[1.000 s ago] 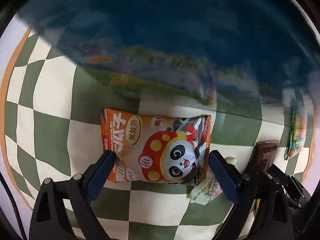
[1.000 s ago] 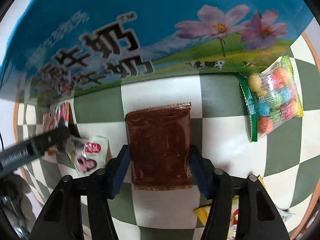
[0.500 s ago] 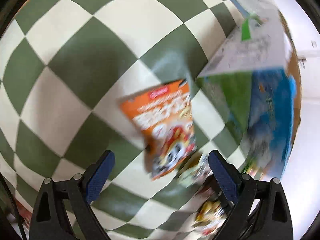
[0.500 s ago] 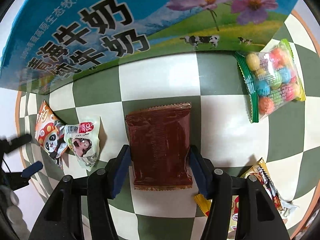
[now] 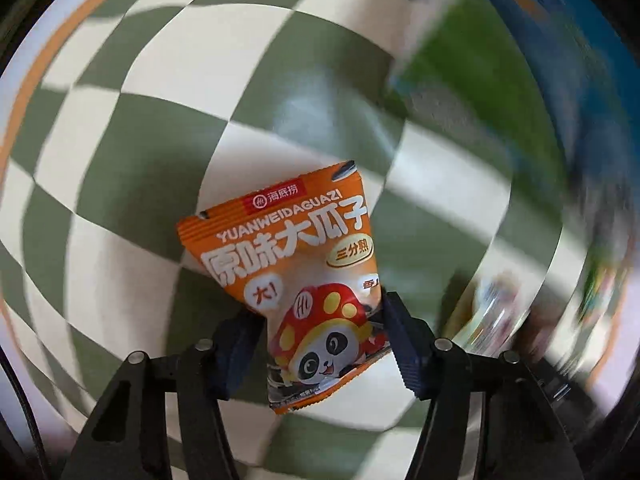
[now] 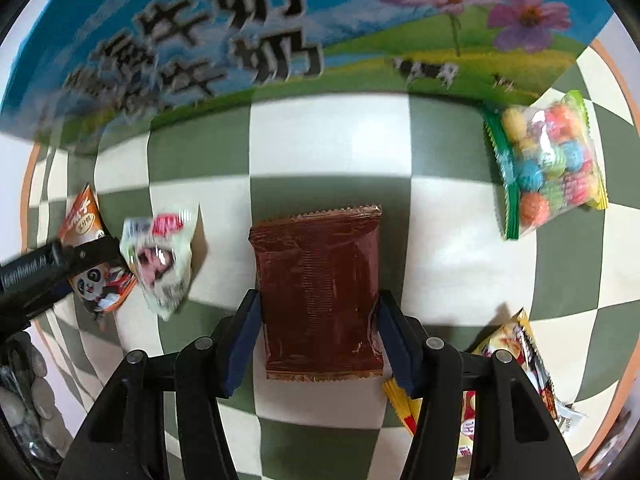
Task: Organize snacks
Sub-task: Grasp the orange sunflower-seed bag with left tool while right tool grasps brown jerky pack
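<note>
My left gripper (image 5: 320, 332) is shut on the orange panda sunflower-seed packet (image 5: 296, 264), gripping its lower half. The packet also shows at the left of the right wrist view (image 6: 96, 264), with the left gripper's dark finger across it. My right gripper (image 6: 316, 332) has its blue pads against both long sides of a brown snack packet (image 6: 320, 292) that lies on the green and white checkered cloth (image 6: 328, 136).
A blue milk carton box (image 6: 248, 28) stands at the back. A pale packet (image 6: 160, 256) lies left of the brown one. A bag of coloured candy balls (image 6: 548, 164) lies right. Yellow and red packets (image 6: 508, 364) lie at lower right.
My left gripper has swung round and closed on the orange packet. My right gripper has stayed around the brown packet, pads now against its sides.
</note>
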Motion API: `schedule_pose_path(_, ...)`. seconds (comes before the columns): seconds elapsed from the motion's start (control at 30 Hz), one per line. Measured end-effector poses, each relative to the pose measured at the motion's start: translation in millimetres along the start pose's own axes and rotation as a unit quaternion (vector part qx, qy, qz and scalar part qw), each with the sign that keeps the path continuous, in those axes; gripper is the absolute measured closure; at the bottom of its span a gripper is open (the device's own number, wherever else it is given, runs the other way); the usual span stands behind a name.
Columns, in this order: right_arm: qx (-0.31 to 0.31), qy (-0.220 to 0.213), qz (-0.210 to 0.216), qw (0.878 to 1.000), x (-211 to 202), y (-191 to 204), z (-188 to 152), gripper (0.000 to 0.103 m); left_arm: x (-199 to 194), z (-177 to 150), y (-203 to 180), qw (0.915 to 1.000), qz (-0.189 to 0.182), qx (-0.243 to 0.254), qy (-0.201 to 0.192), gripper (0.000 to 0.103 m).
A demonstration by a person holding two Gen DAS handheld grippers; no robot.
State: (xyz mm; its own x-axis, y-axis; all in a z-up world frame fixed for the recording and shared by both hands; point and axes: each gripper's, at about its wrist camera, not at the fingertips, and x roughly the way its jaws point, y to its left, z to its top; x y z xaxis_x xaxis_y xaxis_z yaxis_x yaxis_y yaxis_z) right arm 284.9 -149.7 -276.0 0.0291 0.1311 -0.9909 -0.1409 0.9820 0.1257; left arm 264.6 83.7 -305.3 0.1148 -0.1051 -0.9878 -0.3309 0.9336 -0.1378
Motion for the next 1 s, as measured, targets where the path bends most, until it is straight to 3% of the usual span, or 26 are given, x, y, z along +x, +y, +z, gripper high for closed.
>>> schedule_pose_path(0.2, -0.035, 0.043, 0.010, 0.998, 7, 10, -28, 0.043, 8, -42, 3, 0.9960, 0.024, 0.078, 0.036, 0.045)
schedule_pose_path(0.33, -0.053, 0.073, 0.012, 0.996, 16, 19, -47, 0.041, 19, -44, 16, 0.9976, -0.016, 0.025, 0.062, 0.036)
schedule_pose_path(0.43, -0.041, 0.072, 0.015, 0.996, 21, 23, -48, 0.032, 25, -35, 26, 0.9962, -0.042, -0.037, 0.067, 0.033)
schedule_pose_path(0.53, -0.029, 0.074, 0.013, 0.997, 25, 28, -43, 0.024, 30, -30, 37, 0.9946, -0.044, -0.063, 0.070, 0.033)
schedule_pose_path(0.83, -0.030, 0.070, -0.007, 0.997, 35, 38, -41, 0.024, 45, -14, 33, 0.9970, -0.018, -0.035, 0.067, 0.033)
schedule_pose_path(1.0, -0.028, 0.066, -0.016, 0.997, 35, 32, -46, 0.024, 43, -31, 11, 0.9981, 0.012, -0.021, 0.056, 0.044)
